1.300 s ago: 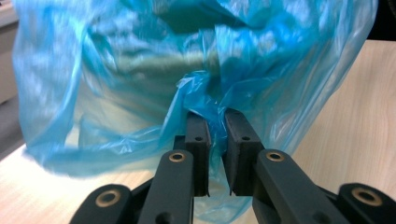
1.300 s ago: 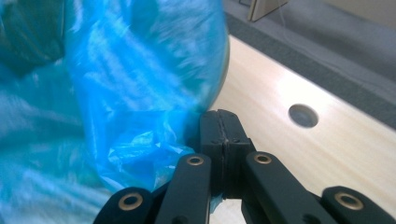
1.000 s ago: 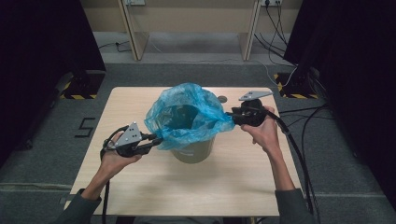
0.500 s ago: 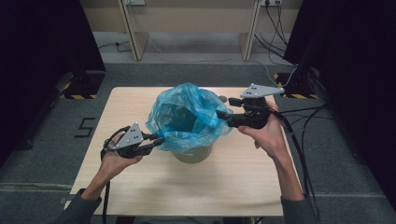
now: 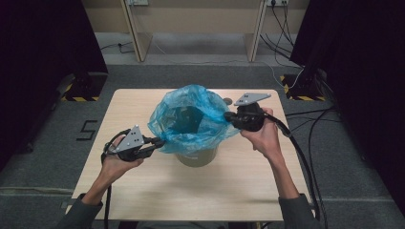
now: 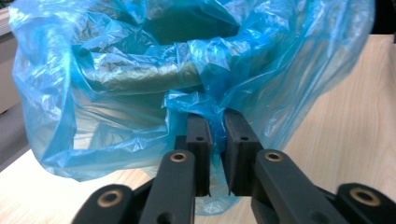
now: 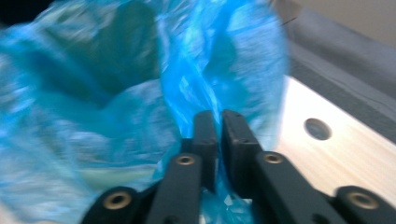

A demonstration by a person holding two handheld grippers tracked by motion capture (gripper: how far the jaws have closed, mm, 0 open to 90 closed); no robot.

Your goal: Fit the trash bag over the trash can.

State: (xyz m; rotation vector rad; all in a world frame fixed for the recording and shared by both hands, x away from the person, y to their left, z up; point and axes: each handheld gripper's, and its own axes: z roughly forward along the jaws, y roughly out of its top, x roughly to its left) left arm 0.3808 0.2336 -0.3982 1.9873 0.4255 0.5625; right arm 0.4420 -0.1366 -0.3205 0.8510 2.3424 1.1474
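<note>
Lining the bin (image 5: 198, 156) at the frame's centre, the blue bag (image 5: 191, 121) spreads over its rim. Left gripper (image 5: 156, 141) and right gripper (image 5: 228, 116), jaws just closed, clamp opposite edges, stretching the mouth open above the table (image 5: 143, 191).

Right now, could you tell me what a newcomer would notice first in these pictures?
A crinkled translucent blue plastic bag billows over a dull green round bin at the middle of the pale wooden table. The left claw and the right claw each pinch its rim from opposite sides.
</note>
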